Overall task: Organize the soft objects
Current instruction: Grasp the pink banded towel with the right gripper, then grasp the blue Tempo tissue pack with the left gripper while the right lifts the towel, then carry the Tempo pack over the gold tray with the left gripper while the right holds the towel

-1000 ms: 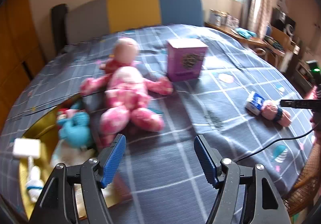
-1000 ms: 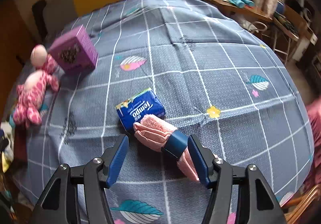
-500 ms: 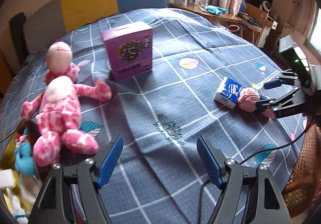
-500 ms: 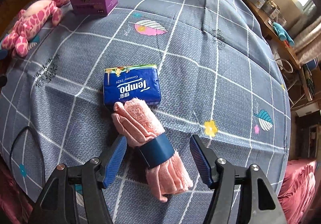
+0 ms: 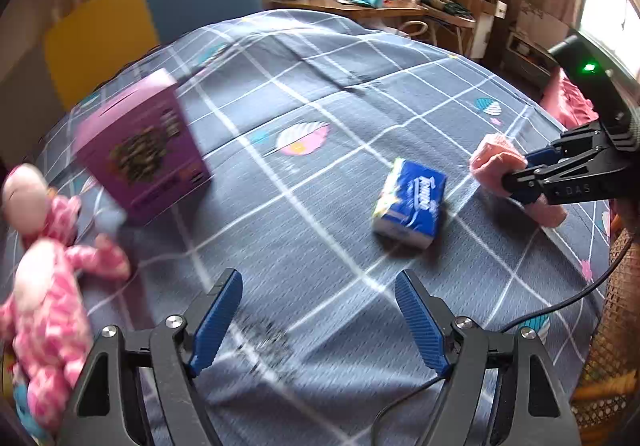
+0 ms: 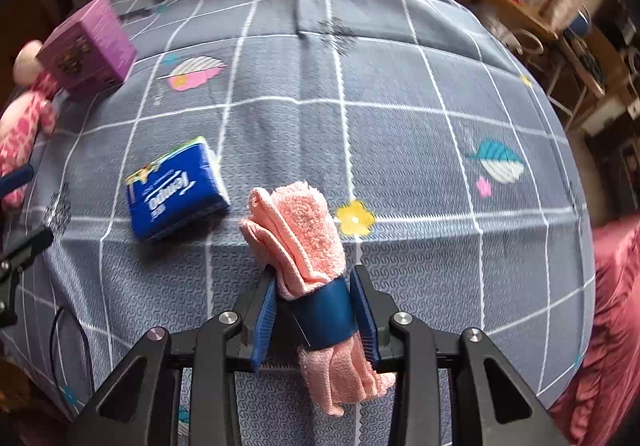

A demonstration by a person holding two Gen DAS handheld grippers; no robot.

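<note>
My right gripper [image 6: 316, 310] is shut on a rolled pink towel [image 6: 298, 224] at its blue band and holds it above the grey checked cloth. From the left wrist view the same towel [image 5: 496, 162] sits in the right gripper [image 5: 524, 176] at the far right. A blue tissue pack [image 6: 176, 190] lies just left of the towel; it also shows in the left wrist view [image 5: 412, 202]. My left gripper [image 5: 318, 322] is open and empty, low over the cloth. A pink plush doll [image 5: 44, 286] lies at the far left.
A purple box [image 5: 140, 150] stands on the cloth [image 5: 320, 86] beside the doll; it also shows in the right wrist view [image 6: 86, 46]. A yellow and blue chair back [image 5: 152, 10] stands behind the table. A wooden desk [image 5: 380, 6] with clutter is at the back right.
My right gripper has shut on the pink towel and lifted it away from the tissue pack. My left gripper has swung right, from the doll toward the tissue pack, still open.
</note>
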